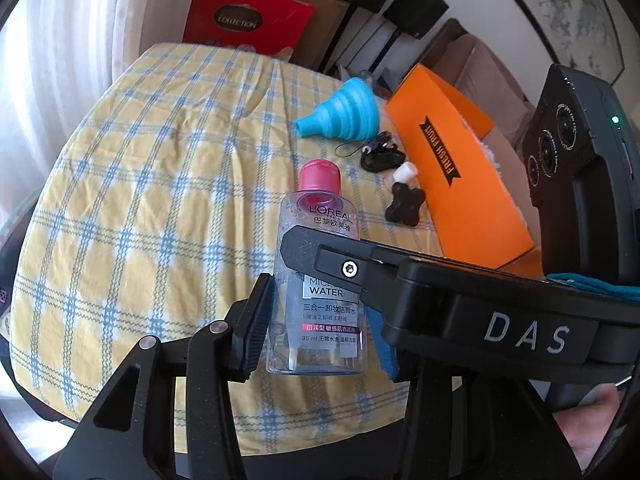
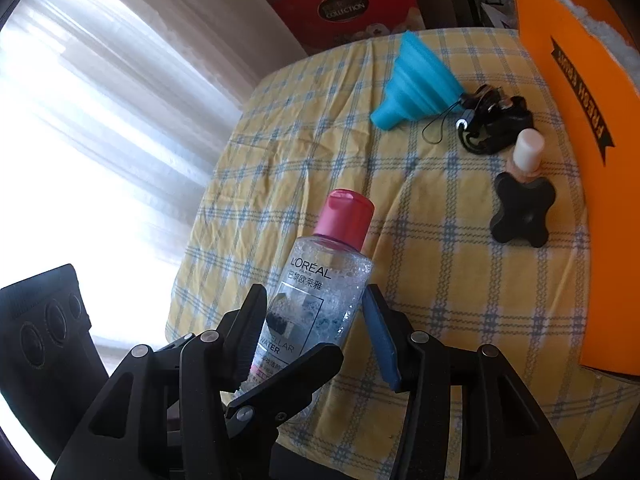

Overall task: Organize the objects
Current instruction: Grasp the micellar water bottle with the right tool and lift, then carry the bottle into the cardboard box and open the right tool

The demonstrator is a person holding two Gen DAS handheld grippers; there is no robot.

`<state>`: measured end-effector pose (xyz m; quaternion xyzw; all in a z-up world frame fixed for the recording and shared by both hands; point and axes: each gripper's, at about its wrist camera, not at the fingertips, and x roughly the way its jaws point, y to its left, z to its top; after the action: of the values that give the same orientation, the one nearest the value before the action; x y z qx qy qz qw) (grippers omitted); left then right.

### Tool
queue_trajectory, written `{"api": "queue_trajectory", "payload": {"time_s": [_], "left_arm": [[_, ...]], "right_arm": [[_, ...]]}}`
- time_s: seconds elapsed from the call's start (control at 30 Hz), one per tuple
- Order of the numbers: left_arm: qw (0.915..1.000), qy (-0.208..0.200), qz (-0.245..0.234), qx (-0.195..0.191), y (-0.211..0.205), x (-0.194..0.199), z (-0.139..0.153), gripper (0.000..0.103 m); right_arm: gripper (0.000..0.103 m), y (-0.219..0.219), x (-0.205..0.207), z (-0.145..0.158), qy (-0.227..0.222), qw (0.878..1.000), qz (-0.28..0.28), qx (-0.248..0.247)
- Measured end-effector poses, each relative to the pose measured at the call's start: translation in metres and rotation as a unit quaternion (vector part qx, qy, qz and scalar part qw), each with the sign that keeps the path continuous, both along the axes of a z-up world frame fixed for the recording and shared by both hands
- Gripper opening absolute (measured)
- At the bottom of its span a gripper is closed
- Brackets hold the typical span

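A clear micellar water bottle [image 1: 320, 216] with a pink cap is tilted above the near part of the yellow checked tablecloth [image 1: 160, 200]. My left gripper [image 1: 318, 308] is shut on its lower body, a black pad on one side and a blue pad on the other. One finger [image 1: 304, 252] of the right gripper crosses the label. In the right wrist view the bottle [image 2: 320, 280] leans between the pads of my right gripper [image 2: 314, 292]; the black pad lies along it and the blue pad's tip meets its shoulder. A left gripper finger [image 2: 288, 376] crosses below.
On the cloth to the right lie a blue collapsible funnel [image 2: 420, 80], a black strap bundle [image 2: 492, 124], a small white-capped bottle [image 2: 528, 152] and a black cross-shaped knob [image 2: 522, 212]. An orange box [image 2: 580, 160] stands along the right edge. A red carton [image 1: 244, 16] is behind the table.
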<state>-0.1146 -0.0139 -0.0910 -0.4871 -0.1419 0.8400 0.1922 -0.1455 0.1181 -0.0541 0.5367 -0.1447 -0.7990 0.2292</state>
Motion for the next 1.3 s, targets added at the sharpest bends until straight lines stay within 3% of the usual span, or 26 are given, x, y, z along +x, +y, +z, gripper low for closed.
{"api": "queue_trajectory", "payload": {"time_s": [0.37,0.7,1.0,1.3], "left_arm": [[0.9991,0.036,-0.022,-0.002,0.032,-0.010,0.044,0.043],[0.9968,0.058,-0.055,0.007,0.080,-0.016,0.079,0.043],[0.9934,0.059,-0.098,0.012,0.135,-0.023,0.098,0.043],[0.9896,0.026,-0.141,0.016,0.201,-0.036,0.087,0.042]], "right_arm": [[0.050,0.026,-0.004,0.042,0.040,0.999,-0.018,-0.007],[0.050,0.078,-0.001,0.084,0.078,0.996,-0.044,0.005],[0.049,0.128,-0.001,0.105,0.094,0.993,-0.076,0.012],[0.045,0.194,-0.006,0.111,0.083,0.991,-0.098,0.037]]}}
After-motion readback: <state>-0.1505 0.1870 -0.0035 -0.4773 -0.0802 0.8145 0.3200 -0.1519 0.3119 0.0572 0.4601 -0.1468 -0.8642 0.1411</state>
